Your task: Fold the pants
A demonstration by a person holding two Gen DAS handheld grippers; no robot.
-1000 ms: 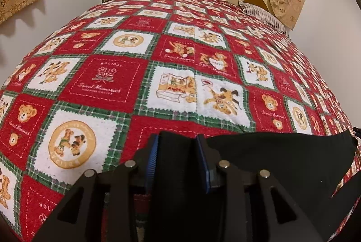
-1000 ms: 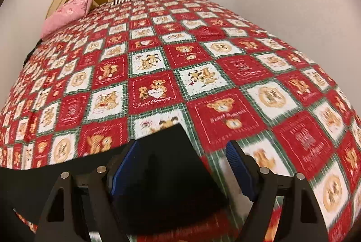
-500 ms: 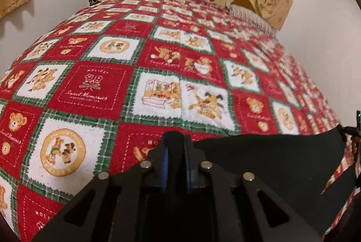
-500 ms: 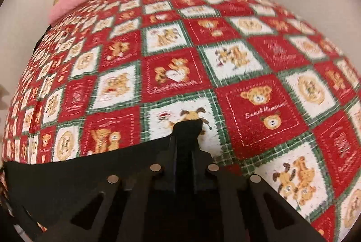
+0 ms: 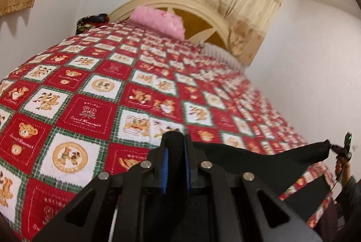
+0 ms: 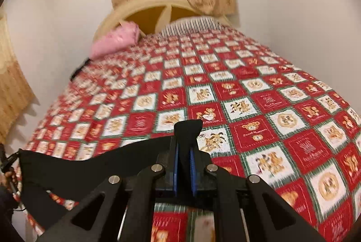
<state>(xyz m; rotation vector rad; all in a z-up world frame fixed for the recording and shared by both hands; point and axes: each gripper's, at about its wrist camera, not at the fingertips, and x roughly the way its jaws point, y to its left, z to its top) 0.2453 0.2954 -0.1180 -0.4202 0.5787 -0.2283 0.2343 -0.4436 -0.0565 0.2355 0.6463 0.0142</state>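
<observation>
Both tongs pinch the black cloth pants, edge stretched between them above the bed.

Your left tongs (image 5: 174,147) and right tongs (image 6: 186,140) are each closed on a corner of the black cloth pants (image 5: 259,158), which sag between them over the red teddy-bear patchwork quilt (image 5: 90,111). Pull unevenly and a corner could slip free or the fold skew. A pink pillow (image 5: 158,20) and cream headboard (image 5: 191,5) sit well beyond; nothing blocks the quilt ahead.
</observation>
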